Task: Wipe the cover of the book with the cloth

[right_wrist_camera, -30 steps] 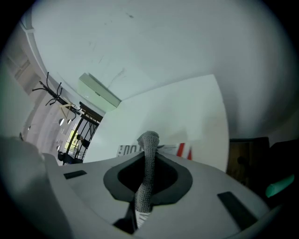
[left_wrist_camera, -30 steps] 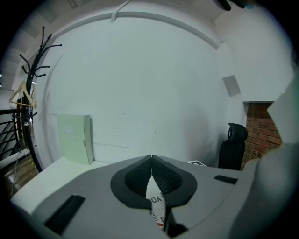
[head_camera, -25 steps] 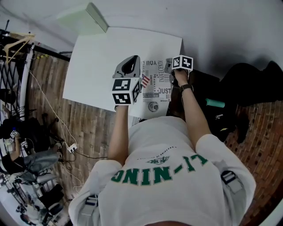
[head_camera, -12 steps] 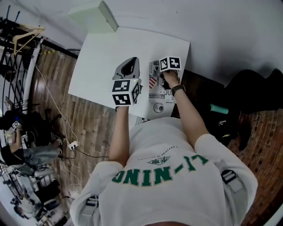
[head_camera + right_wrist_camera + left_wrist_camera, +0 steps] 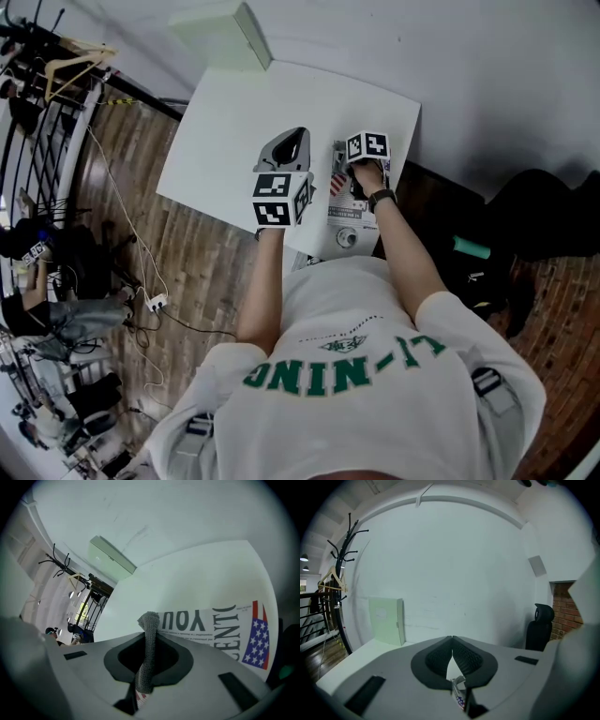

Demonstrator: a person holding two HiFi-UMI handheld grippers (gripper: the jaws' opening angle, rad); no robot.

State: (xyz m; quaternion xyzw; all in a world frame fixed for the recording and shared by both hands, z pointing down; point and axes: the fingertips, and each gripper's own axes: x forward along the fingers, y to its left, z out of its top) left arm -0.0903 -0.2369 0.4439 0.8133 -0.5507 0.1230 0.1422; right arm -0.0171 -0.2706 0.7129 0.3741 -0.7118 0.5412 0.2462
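The right gripper [image 5: 150, 641] is clamped on a grey cloth [image 5: 146, 667], which stands up between its jaws. The cloth's tip hangs over the near edge of the book [image 5: 220, 625], just ahead of and under the jaws. The book lies flat near the table's [image 5: 187, 578] front edge.

The left gripper [image 5: 452, 641] has its jaws together with nothing held. It is just left of the book, and a sliver of the flag print shows through the gap below.

A green folder [image 5: 384, 620] leans on the wall.

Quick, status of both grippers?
Left gripper: closed, nothing held.
Right gripper: closed on the grey cloth, above the book.
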